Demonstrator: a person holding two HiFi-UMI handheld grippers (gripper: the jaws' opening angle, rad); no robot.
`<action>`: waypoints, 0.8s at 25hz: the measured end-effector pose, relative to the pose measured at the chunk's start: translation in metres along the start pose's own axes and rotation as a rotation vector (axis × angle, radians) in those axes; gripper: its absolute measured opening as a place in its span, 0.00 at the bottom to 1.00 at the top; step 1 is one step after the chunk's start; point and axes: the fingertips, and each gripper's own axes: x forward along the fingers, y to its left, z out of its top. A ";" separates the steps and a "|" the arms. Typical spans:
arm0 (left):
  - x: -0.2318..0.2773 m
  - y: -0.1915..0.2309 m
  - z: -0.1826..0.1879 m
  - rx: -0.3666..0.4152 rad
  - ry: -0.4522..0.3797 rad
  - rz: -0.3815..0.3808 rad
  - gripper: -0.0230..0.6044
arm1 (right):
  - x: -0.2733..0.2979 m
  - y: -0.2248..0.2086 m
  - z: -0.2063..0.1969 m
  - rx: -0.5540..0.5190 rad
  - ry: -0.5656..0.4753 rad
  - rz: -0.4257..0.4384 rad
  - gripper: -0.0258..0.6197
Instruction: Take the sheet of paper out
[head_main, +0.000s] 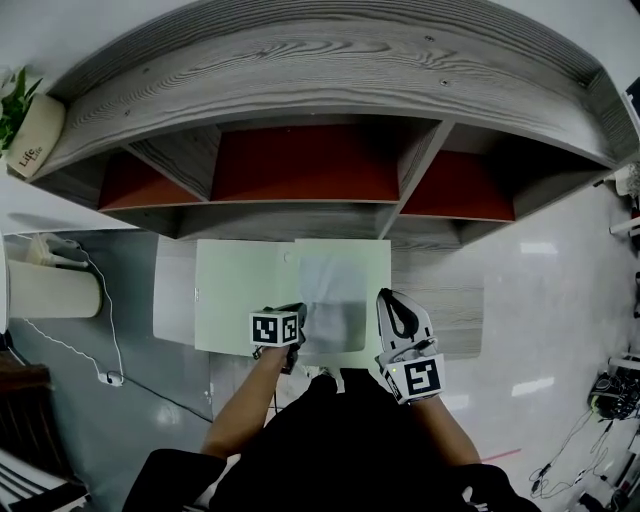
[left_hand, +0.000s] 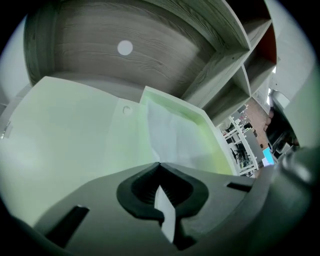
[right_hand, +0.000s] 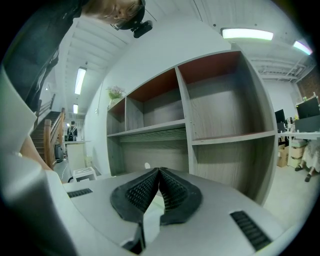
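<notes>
A pale green folder (head_main: 245, 290) lies open on the surface in front of the shelf. The white sheet of paper (head_main: 335, 300) rests in its right half. At the sheet's near left corner, my left gripper (head_main: 298, 320) points steeply down. In the left gripper view its jaws (left_hand: 160, 166) are shut, with the sheet's edge (left_hand: 166, 212) pinched between the pads and the rest of the sheet (left_hand: 175, 140) lying beyond. My right gripper (head_main: 388, 298) sits at the folder's right edge, nearly level. Its jaws (right_hand: 159, 171) are shut, and a thin pale strip of the folder (right_hand: 150, 220) shows between the pads.
The grey wooden shelf unit (head_main: 300, 70) with red-backed compartments (head_main: 300, 160) stands just behind the folder. A potted plant (head_main: 35, 135) sits on its left end. At the left are a white device (head_main: 50, 290) and a cable (head_main: 112, 378). At the far right is tiled floor (head_main: 540, 300).
</notes>
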 end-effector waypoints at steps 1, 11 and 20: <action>-0.003 0.003 0.001 -0.002 -0.005 0.007 0.05 | 0.000 0.002 0.001 0.000 -0.002 0.004 0.07; -0.038 0.047 0.011 -0.038 -0.063 0.064 0.05 | 0.004 0.030 0.012 -0.024 -0.023 0.042 0.07; -0.076 0.084 0.012 -0.064 -0.124 0.108 0.05 | 0.006 0.055 0.020 -0.051 -0.033 0.070 0.07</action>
